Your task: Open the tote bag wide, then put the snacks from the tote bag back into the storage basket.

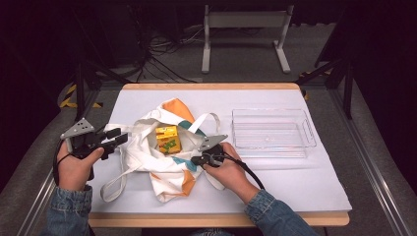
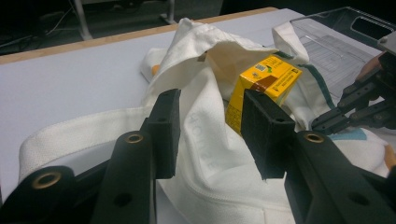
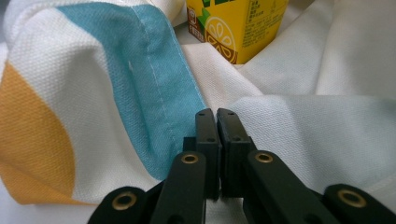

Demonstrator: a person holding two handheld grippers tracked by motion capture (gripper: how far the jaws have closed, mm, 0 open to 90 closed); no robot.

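A white cloth bag [image 1: 169, 169] with orange and teal patches lies crumpled on the table. A yellow juice carton [image 1: 167, 139] stands in its open mouth. My left gripper [image 1: 118, 136] hovers at the bag's left rim, jaws open; in the left gripper view the gripper [image 2: 210, 100] frames the bag's white fabric [image 2: 205, 154] with the carton [image 2: 268, 77] behind. My right gripper [image 1: 196, 160] is at the bag's right side, shut. In the right gripper view its tips [image 3: 215, 112] meet just over the cloth beside a teal stripe [image 3: 154, 79], with the carton [image 3: 238, 23] beyond.
A clear plastic tray [image 1: 270, 111] lies to the right of the bag, and its corner shows as the tray [image 2: 336, 46] in the left gripper view. A white sheet [image 1: 295, 182] covers the tabletop. The bag's strap [image 1: 112, 189] loops toward the front left edge.
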